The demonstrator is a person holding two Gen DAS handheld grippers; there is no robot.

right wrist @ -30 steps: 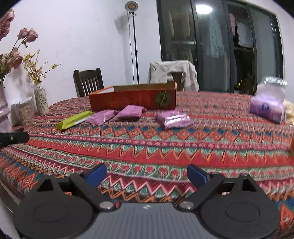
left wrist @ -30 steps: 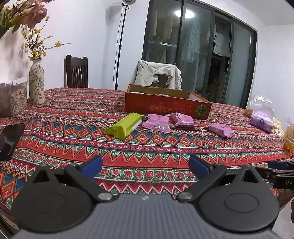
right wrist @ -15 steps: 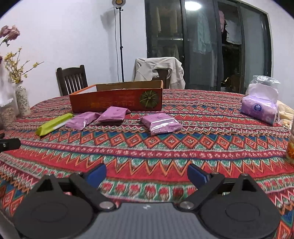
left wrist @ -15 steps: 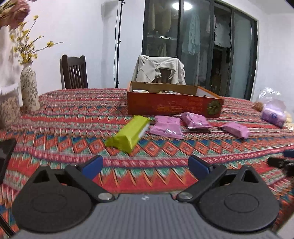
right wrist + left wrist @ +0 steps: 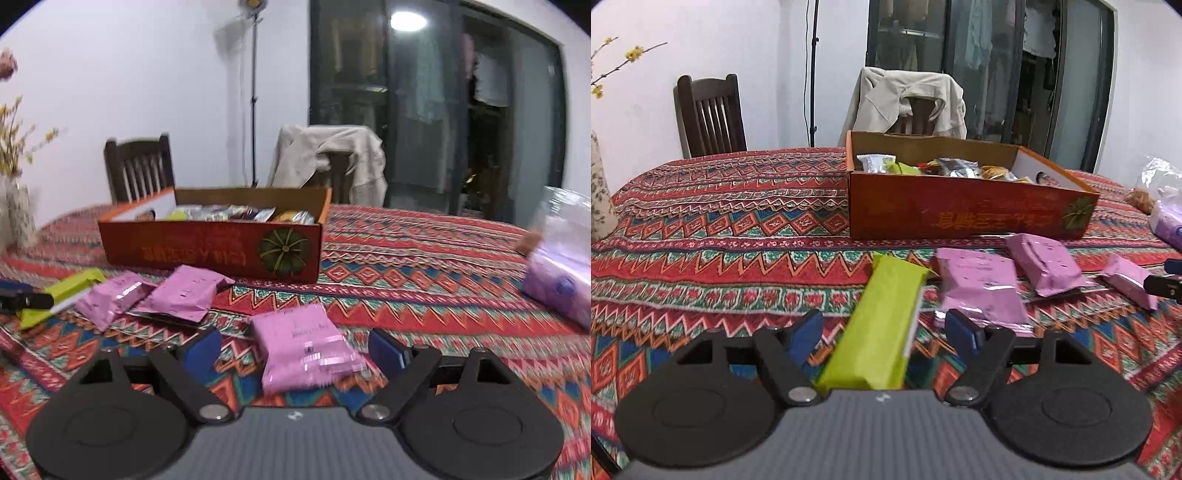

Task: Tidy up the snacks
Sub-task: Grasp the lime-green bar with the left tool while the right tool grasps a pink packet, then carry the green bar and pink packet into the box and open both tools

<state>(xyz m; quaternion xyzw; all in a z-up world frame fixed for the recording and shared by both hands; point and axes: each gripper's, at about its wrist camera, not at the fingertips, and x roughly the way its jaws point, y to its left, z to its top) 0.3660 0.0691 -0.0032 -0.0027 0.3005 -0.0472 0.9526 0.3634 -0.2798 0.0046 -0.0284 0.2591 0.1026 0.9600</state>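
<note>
Both my claws have moved closer: left claw (image 5: 882,328) gapes around green snack bar (image 5: 882,325), right claw (image 5: 293,347) gapes around pink packet (image 5: 303,347), gripping nothing.

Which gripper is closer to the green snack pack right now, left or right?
Left. The left gripper has its open jaws on either side of the green snack pack. The right gripper is off to the side, straddling a pink packet instead.
</note>
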